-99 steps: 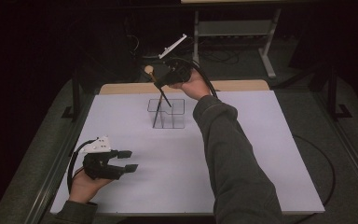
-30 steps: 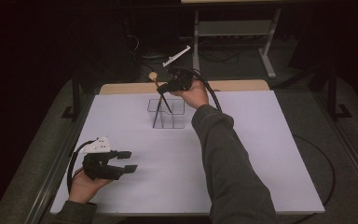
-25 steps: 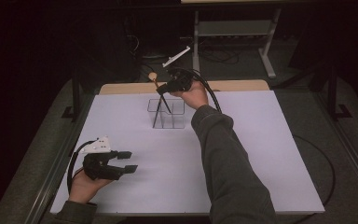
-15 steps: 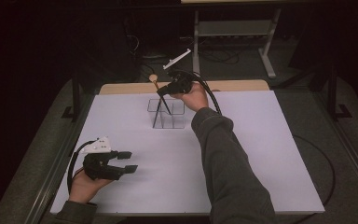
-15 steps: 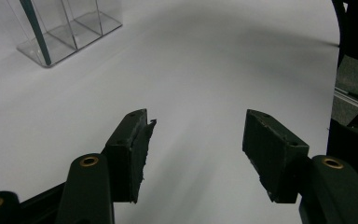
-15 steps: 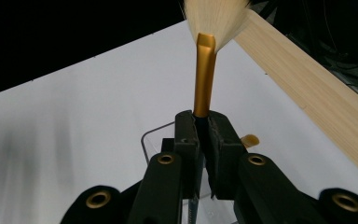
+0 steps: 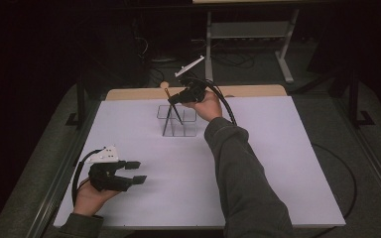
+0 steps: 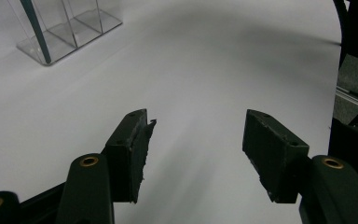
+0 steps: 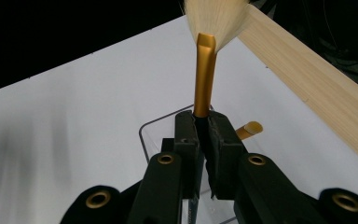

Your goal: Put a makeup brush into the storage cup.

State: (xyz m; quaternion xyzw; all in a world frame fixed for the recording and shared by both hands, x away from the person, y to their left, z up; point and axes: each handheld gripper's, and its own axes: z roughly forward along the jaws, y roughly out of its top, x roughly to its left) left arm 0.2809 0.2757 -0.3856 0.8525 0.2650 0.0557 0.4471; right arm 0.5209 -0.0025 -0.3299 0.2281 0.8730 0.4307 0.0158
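White bench (image 7: 278,163) lit, room dark. Brush (image 9: 205,74) clamped in right tongs (image 7: 174,99), handle lowered into clear organizer (image 7: 188,130) below. Left tongs (image 8: 196,149) wide, empty. Next: release judged needed.

Both grippers are matte black: the left gripper (image 7: 131,171) carries a pale three-cornered plate on top and a looping black cable, the right gripper (image 7: 174,98) the same plate and a thick black cable. Brass-coloured rivets dot the jaws' arms. The person's sleeve (image 7: 238,173) is dark grey-green
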